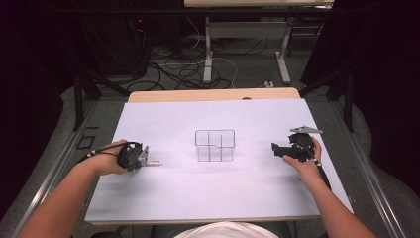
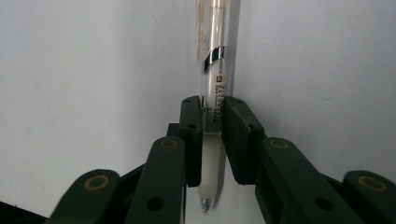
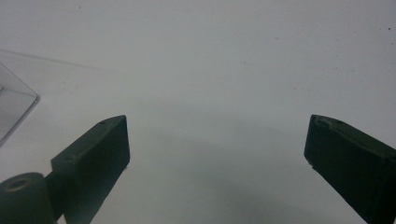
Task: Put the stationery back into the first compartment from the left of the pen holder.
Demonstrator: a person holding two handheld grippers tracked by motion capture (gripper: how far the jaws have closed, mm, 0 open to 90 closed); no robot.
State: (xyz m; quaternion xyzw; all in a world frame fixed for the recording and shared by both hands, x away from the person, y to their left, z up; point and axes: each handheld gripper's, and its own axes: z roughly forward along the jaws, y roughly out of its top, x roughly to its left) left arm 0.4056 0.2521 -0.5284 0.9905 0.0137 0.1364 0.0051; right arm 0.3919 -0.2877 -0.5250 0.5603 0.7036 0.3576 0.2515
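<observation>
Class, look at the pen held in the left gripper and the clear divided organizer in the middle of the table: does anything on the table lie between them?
Nothing visible does. The left gripper is shut on the pen, and the white table surface between it and the clear organizer is bare. The right gripper sits open on the organizer's far side.

A clear-barrelled pen [image 2: 212,93] with a white grip and a label lies flat on the white surface [image 1: 198,193], clamped between the left tongs [image 2: 212,140], tip toward the camera. A clear plastic divided organizer [image 1: 214,146] stands upright mid-surface, well apart.
</observation>
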